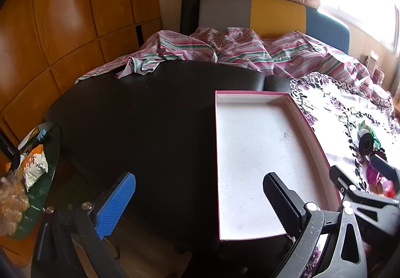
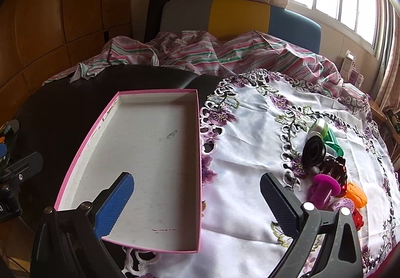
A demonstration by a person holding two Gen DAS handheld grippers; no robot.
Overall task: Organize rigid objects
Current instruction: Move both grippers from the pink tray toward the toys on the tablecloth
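A shallow pink-rimmed box with a white inside (image 2: 140, 153) lies empty on the black table, its right edge against a white cloth with purple flowers (image 2: 262, 128). It also shows in the left wrist view (image 1: 252, 153). A cluster of small toys lies on the cloth at the right: a black round lens-like piece (image 2: 313, 150), a green and white piece (image 2: 325, 133), a magenta spool (image 2: 325, 185), a brown clip (image 2: 336, 166), an orange piece (image 2: 356, 194). My right gripper (image 2: 197, 190) is open and empty over the box's right edge. My left gripper (image 1: 198, 190) is open and empty over the box's left edge.
The black table (image 1: 137, 115) extends left of the box. A striped pink and green sheet (image 2: 212, 53) lies behind it, with a grey, yellow and blue headboard (image 2: 237, 15). A side table with snack bags (image 1: 32, 165) stands at far left. Wooden cabinets (image 1: 62, 15) line the left wall.
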